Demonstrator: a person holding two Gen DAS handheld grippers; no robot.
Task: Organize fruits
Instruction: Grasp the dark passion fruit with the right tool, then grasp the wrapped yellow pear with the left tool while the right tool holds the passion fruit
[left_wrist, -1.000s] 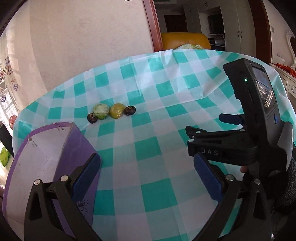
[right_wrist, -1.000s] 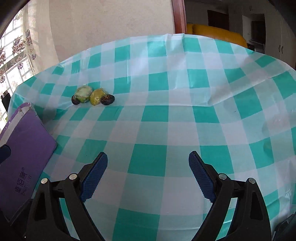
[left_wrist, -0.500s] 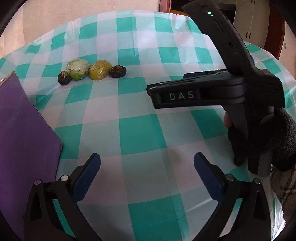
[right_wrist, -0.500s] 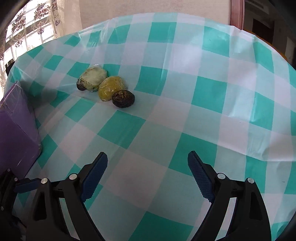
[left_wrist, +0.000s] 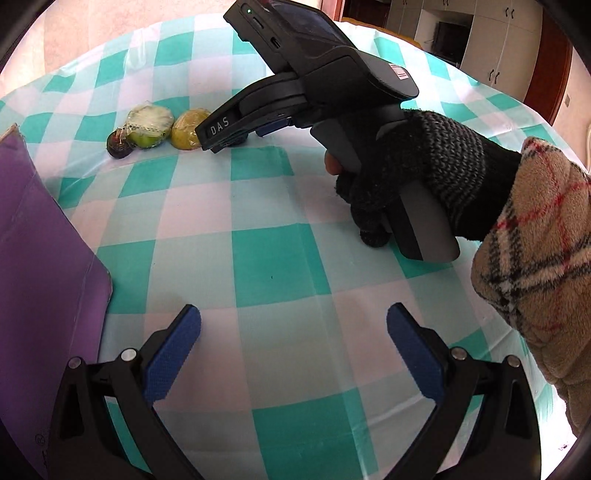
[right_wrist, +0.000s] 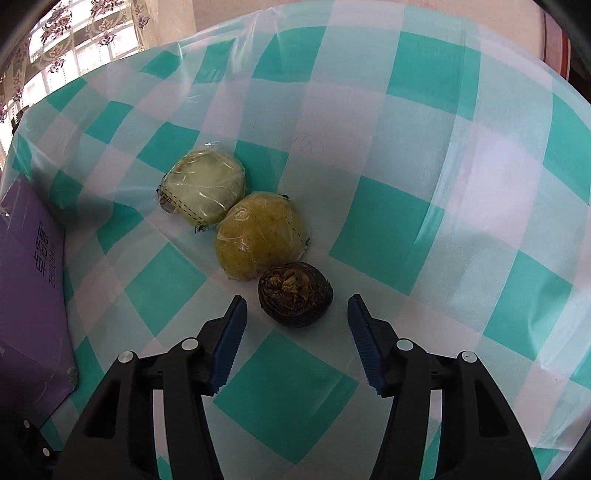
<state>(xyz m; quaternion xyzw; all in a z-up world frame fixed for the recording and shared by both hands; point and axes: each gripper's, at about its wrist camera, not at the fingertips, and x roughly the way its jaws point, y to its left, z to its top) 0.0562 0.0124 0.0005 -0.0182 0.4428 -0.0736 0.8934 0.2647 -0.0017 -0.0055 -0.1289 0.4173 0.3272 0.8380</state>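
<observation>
Several fruits lie in a row on the checked tablecloth (right_wrist: 406, 221). A dark brown round fruit (right_wrist: 295, 293) sits just ahead of my open right gripper (right_wrist: 295, 321), between its fingertips but apart from them. Behind it lie a yellow wrapped fruit (right_wrist: 258, 236) and a pale green wrapped fruit (right_wrist: 205, 188). In the left wrist view I see the green fruit (left_wrist: 149, 123), the yellow fruit (left_wrist: 188, 127) and another dark fruit (left_wrist: 119, 146) at the left end. My right gripper's body (left_wrist: 314, 85) hides the near dark fruit there. My left gripper (left_wrist: 293, 347) is open and empty above the cloth.
A purple cardboard box (left_wrist: 37, 277) stands at the left, close to my left gripper; it also shows in the right wrist view (right_wrist: 29, 277). A gloved hand (left_wrist: 413, 177) holds the right gripper. A wall and a window lie beyond the table.
My right gripper has moved forward to the fruits and its jaws now flank the near dark fruit. My left gripper has stayed open and moved slightly forward.
</observation>
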